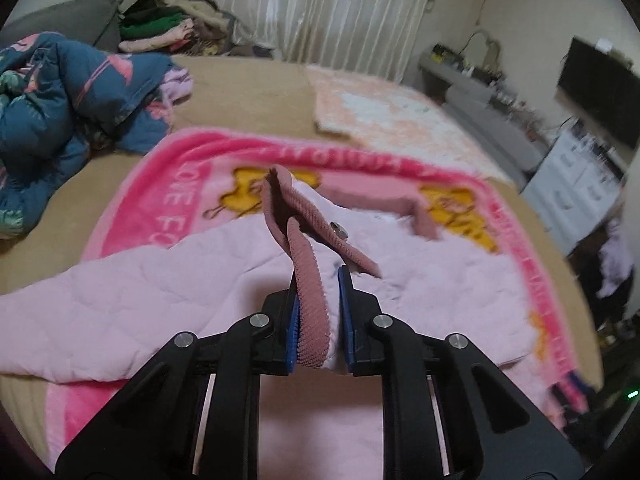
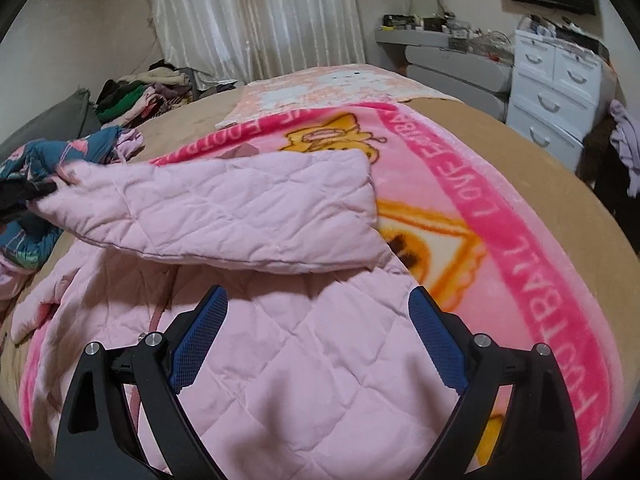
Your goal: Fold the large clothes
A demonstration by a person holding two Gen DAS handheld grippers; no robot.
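Lower centre, left wrist view: left gripper is clamped on the dusty-pink ribbed trim of the pink quilted jacket.
Lower centre, right wrist view: right gripper hangs with its jaws apart over the jacket, holding nothing.
Jacket's place: spread on the pink blanket, one sleeve lying across the middle of the frame.
Advice: lift the trim evenly, likely bringing the free gripper to a matching edge so the fold lands straight.
Surface: tan bed, soft and yielding.
Room: white curtains upper centre, white drawers upper right, clothes pile at left.
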